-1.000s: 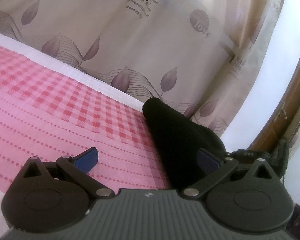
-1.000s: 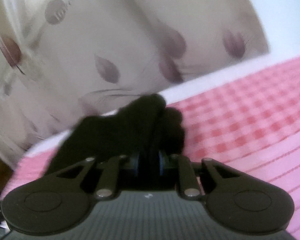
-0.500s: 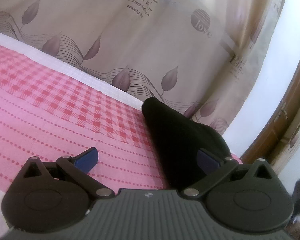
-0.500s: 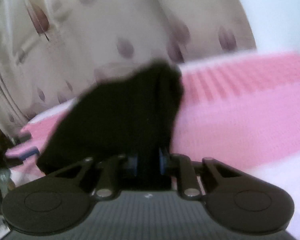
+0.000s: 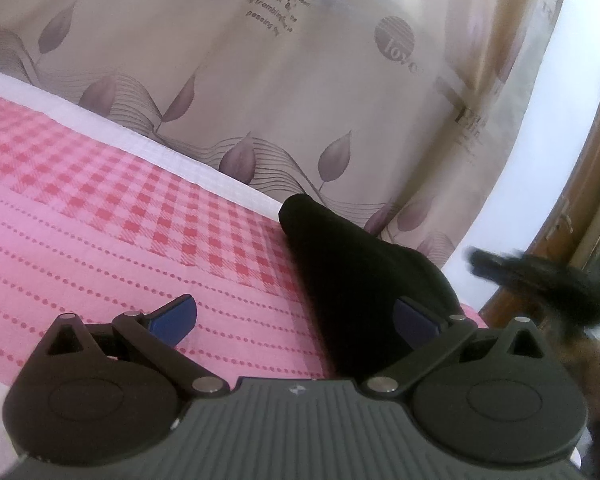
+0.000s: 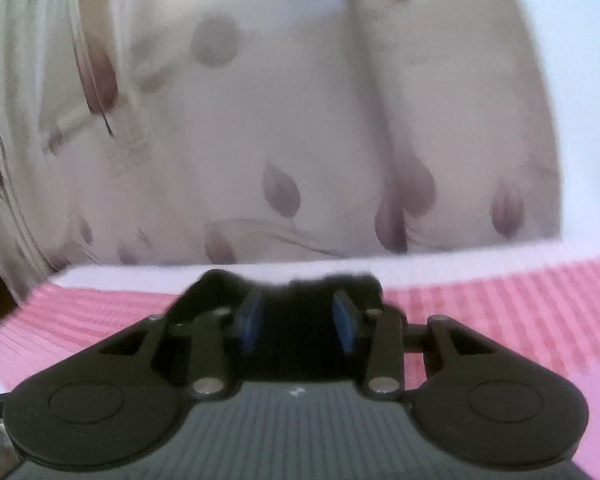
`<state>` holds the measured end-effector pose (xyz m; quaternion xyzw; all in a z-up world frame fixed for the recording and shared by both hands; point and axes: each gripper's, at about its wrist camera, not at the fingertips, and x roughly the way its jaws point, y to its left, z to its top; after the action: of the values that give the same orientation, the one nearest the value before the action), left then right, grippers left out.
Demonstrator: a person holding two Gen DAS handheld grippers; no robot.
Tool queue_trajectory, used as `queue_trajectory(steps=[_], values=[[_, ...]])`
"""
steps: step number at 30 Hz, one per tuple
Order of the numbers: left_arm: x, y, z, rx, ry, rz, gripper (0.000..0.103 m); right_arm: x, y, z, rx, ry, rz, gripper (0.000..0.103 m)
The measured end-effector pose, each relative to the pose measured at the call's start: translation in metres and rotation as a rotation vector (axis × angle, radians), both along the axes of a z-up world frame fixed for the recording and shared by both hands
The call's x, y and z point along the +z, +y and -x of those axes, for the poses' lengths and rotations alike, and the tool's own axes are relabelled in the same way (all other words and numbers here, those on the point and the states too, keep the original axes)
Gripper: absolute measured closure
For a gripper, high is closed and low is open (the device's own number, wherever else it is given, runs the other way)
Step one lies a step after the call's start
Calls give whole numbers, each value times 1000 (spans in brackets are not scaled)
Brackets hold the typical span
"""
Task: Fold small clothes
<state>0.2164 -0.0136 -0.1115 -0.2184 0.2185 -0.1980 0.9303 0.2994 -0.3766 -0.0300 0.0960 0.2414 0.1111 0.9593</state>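
L view only: leaf-print curtain [image 5: 228,80] w/ lettering, checked pink bedspread [image 5: 100,208], black garment [image 5: 352,272] lying at its right edge. Left gripper [image 5: 296,320] spread wide, empty. R view, blurred: right gripper [image 6: 298,320] just been opening, dark cloth between the parted pads; can't tell if gripped.

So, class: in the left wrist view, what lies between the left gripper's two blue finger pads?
In the left wrist view, the left gripper is open. Between its pads lies the pink dotted bedspread, then the black garment by the right-hand pad.
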Motion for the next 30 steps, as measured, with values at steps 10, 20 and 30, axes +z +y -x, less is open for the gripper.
queue_trajectory(steps=[10,20,30], values=[[-1,0,-2,-18,7,-7,0,-66,-19,-57,-110,192,-79,65],[4,-11,2,-18,-23,-109,0,-40,12,95,-197,-64,71,29],[7,-33,6,60,-25,-308,0,-65,17,92,-201,166,131,20]])
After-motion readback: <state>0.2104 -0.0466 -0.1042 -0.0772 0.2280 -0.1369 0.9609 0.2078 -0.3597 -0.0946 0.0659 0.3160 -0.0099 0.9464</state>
